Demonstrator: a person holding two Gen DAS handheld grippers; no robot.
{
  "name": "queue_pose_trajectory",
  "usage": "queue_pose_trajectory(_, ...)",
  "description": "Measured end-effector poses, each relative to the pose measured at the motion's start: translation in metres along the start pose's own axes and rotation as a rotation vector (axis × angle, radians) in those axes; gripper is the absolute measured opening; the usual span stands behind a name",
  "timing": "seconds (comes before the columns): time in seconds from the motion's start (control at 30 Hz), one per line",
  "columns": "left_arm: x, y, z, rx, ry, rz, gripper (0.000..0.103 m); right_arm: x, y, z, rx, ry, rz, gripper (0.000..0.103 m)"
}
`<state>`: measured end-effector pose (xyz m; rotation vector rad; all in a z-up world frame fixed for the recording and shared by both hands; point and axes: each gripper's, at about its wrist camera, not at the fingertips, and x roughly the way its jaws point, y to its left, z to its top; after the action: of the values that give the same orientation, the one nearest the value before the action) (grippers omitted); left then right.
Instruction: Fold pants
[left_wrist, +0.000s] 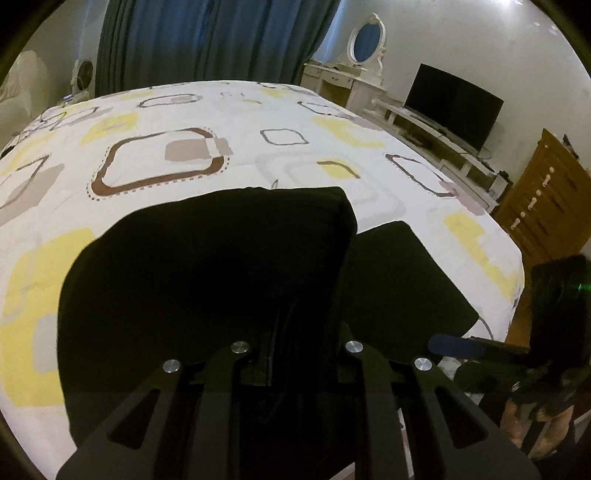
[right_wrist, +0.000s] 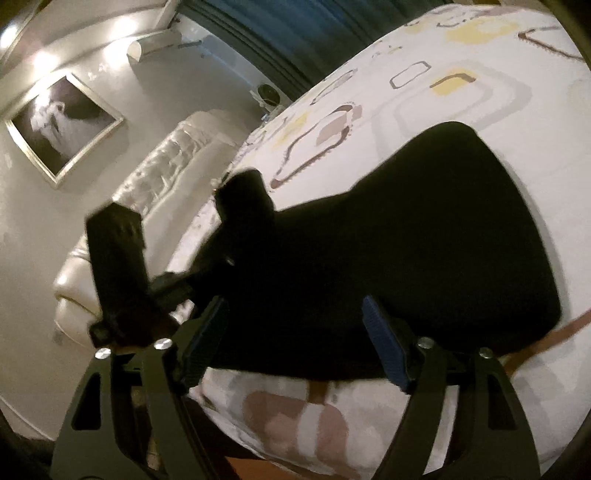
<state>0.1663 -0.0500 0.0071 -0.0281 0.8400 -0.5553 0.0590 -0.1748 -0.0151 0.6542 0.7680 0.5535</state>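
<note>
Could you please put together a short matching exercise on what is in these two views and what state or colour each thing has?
Things:
1. pants
2. right claw
3. television
4. curtain

States or colours:
A. blue
B. black, lying on the bed
C. open
D. screen dark

Pairs: 1-B, 2-C, 3-D, 4-A

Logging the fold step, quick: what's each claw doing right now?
Left claw: shut on the black pants.
Right claw: open, holding nothing, the pants' edge between its blue pads.
</note>
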Motion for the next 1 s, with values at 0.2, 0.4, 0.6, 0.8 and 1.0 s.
queue_pose_trajectory(0.2,0.003,-0.003,-0.003,0.004,-0.002,0.009,0.017,0.027,-0.007,0.028,0.128,0.034,0.117,0.082)
queue_pose_trajectory(0.4,0.005,-0.002,-0.002,0.004,-0.003,0.012,0.017,0.067,-0.023,0.048,0.281,0.098,0.176,0.085)
queue_pose_trajectory(0.6,0.008,-0.002,-0.003,0.005,-0.002,0.014,0.018,0.086,-0.019,0.062,0.318,0.122,0.158,0.091)
queue_pose_trajectory(0.8,0.006,0.0,-0.005,-0.008,-0.018,-0.006,0.018,0.082,-0.003,0.063,0.279,0.117,0.137,0.091)
queue_pose_trajectory(1.0,0.001,0.01,-0.004,-0.055,-0.038,-0.058,0.019,0.067,0.008,0.064,0.278,0.091,0.181,0.091)
